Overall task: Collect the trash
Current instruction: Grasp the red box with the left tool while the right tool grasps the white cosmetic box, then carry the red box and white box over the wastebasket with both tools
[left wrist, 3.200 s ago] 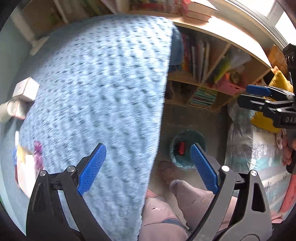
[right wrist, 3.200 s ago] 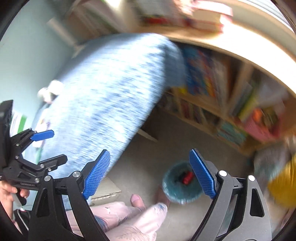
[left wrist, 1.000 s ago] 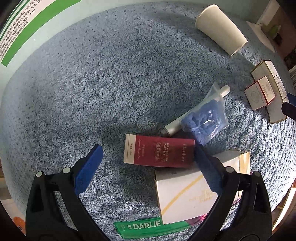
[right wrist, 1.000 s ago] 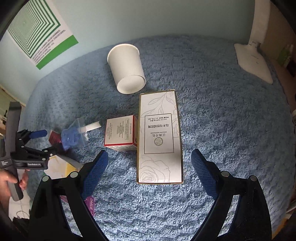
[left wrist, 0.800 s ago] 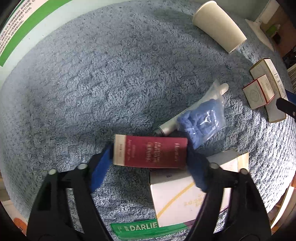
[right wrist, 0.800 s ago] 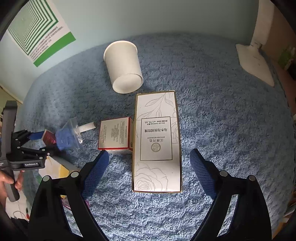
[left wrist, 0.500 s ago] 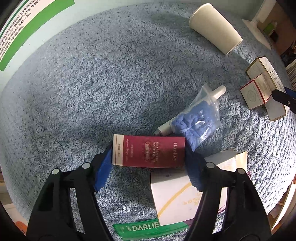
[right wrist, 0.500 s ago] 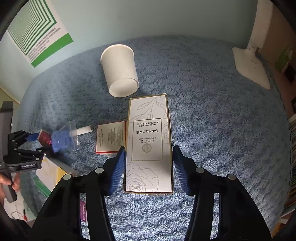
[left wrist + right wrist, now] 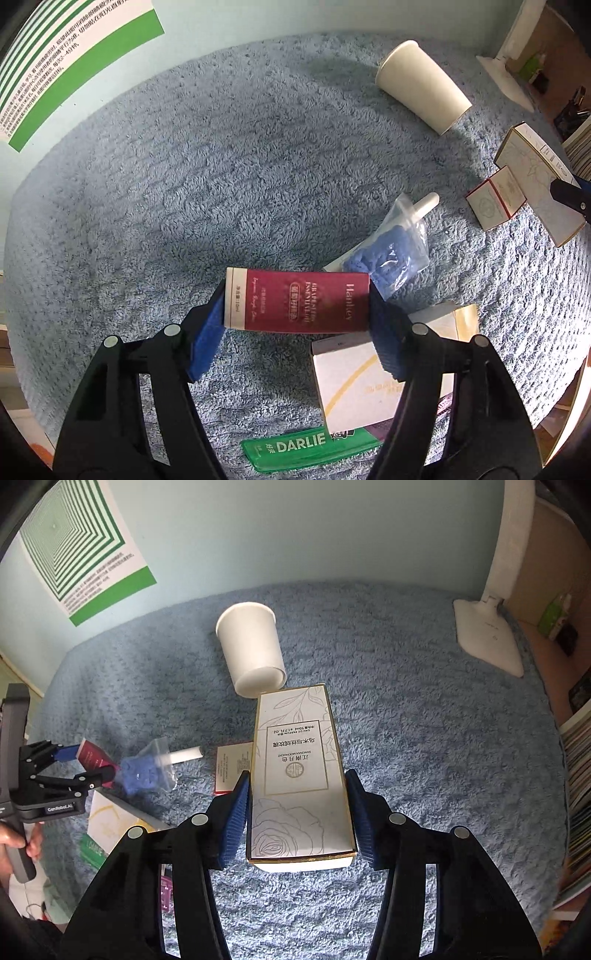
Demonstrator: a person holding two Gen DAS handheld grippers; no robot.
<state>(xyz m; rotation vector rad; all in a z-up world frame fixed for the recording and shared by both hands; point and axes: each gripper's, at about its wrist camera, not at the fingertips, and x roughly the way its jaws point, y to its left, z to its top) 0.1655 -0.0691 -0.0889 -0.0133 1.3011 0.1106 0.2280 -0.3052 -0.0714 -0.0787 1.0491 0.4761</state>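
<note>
My left gripper (image 9: 295, 325) is shut on a dark red carton (image 9: 297, 304), gripped by its two ends and lifted a little off the blue fleece blanket (image 9: 221, 166). My right gripper (image 9: 298, 814) is shut on a tall white perfume box (image 9: 297, 771) with gold trim, its blue pads against the long sides. The left gripper (image 9: 79, 766) with the red carton (image 9: 92, 758) also shows at the left of the right wrist view, a hand on its handle. The white box (image 9: 537, 177) appears at the right edge of the left wrist view.
A paper cup (image 9: 253, 653) lies on its side behind the white box. A small red-edged box (image 9: 232, 766), a plastic bag of blue stuff (image 9: 391, 251) over a white tube, a white and yellow box (image 9: 369, 380) and a green Darlie pack (image 9: 306, 448) lie on the blanket. A lamp base (image 9: 487, 638) stands at right.
Both grippers closed from wide open onto their boxes, the left on the red carton and the right on the white box, then both rose slightly with them.
</note>
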